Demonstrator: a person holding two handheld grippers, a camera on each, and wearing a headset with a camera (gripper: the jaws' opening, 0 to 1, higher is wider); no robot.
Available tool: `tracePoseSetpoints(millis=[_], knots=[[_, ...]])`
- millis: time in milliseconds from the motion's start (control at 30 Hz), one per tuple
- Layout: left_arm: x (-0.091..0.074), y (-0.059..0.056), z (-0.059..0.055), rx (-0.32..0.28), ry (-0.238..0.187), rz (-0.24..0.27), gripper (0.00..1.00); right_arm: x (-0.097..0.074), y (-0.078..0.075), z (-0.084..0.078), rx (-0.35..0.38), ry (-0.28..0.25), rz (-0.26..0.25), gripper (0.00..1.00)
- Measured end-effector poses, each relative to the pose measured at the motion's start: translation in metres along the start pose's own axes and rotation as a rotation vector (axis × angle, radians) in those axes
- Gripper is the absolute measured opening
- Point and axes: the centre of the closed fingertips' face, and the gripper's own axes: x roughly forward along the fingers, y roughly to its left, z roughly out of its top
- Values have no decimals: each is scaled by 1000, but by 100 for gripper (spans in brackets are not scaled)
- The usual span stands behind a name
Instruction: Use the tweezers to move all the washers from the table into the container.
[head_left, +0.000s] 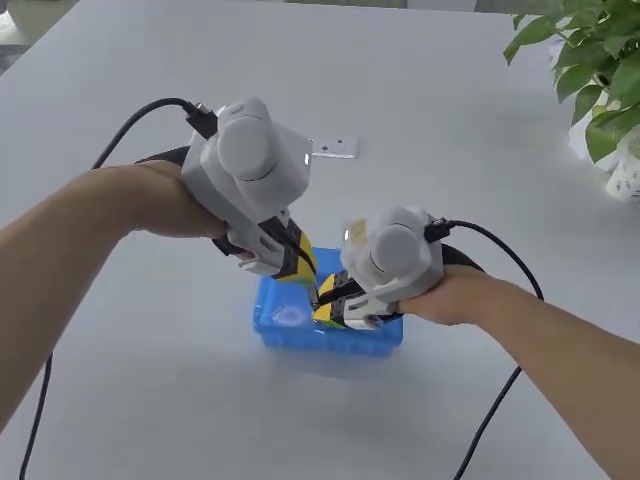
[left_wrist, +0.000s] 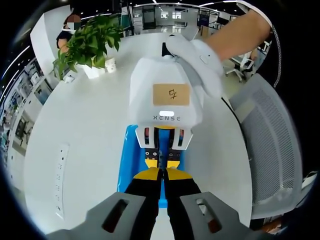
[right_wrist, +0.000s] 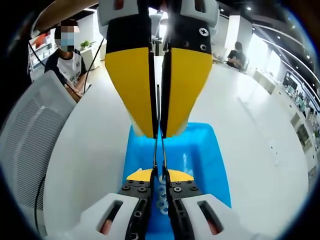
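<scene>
A blue container (head_left: 290, 318) sits on the white table, and both grippers meet nose to nose above it. My left gripper (head_left: 312, 285) comes in from the upper left and my right gripper (head_left: 326, 306) from the right. In the right gripper view thin metal tweezers (right_wrist: 159, 150) run from my right gripper (right_wrist: 159, 175) up into the large yellow jaws of the left gripper (right_wrist: 159, 134). Both pairs of jaws are shut on the tweezers. Several small washers (right_wrist: 162, 201) lie on the container floor (right_wrist: 200, 155) beneath them. In the left gripper view my left gripper (left_wrist: 161, 172) faces the right gripper (left_wrist: 161, 156) over the container (left_wrist: 127, 160).
A potted plant (head_left: 590, 70) stands at the table's far right corner. A small white plate (head_left: 333, 149) lies flat behind the grippers. Black cables trail off both grippers. A grey mesh chair (left_wrist: 280, 140) stands beside the table, and people sit in the background.
</scene>
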Motion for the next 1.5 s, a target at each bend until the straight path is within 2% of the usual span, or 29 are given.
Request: tracePoseSetpoints(millis=[167, 533, 767, 1000, 1233, 1500], knots=[[-8, -2, 5, 8, 1, 4, 6, -9, 2, 8, -10, -16, -15, 11], [-30, -16, 25, 24, -11, 7, 5, -35, 14, 26, -27, -54, -50, 12], [-38, -30, 33, 31, -17, 5, 5, -51, 26, 36, -23, -84, -72, 13], [-41, -43, 40, 37, -34, 2, 5, -59, 39, 39, -24, -104, -94, 11], [-42, -53, 37, 34, -44, 4, 5, -66, 48, 36, -6, -120, -113, 9], [-35, -67, 27, 38, -42, 0, 5, -65, 63, 26, -13, -87, -107, 8]])
